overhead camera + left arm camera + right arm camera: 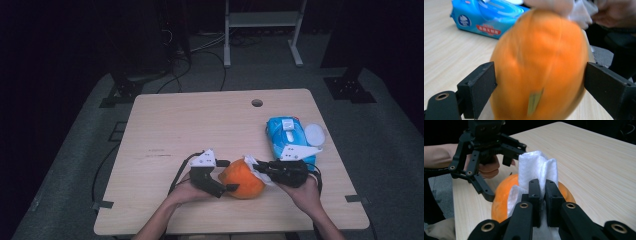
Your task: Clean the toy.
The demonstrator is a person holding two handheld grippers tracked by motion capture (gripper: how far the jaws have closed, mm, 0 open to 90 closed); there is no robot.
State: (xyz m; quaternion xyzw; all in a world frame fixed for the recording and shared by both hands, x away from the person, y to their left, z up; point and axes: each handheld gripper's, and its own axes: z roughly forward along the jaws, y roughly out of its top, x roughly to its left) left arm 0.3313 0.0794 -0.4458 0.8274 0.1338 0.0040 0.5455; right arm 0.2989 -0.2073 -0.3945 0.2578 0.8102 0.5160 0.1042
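- The round orange pumpkin-shaped object (241,179) sits near the desk's front edge, about midway along it. The left hand-held gripper (226,176) holds it with one black jaw on either flank, as the left gripper view shows; the rounded sides give those flat jaws little to bite on, so it could squirt forward or roll out if the squeeze tightens or slackens.
- The right hand-held gripper (543,191) has its jaws pressed together on a folded white wipe (536,168), which stands up above the jaw tips and lies against the top of the orange object. If the rubbing stroke pushes sideways harder than the left grip resists, the object may twist between the jaws or skid on the pale wooden desk (200,125).
- The wipe is pinched by a narrow fold only. A drag across the ribbed skin could pull it free of the jaws or bunch it up, leaving bare plastic jaw tips to scrape the surface.
- The two grippers work close together over the same object; a long stroke toward the left could knock the right jaws into the left gripper's linkage.
- The left gripper view is blurred, so whether both jaws truly touch the skin is uncertain; one may have a slight gap.
- The blue soft pack of wipes (288,135) and the small white round lid (314,134) lie near the desk's right edge, behind the right hand (306,192); a wide elbow swing could nudge them off.
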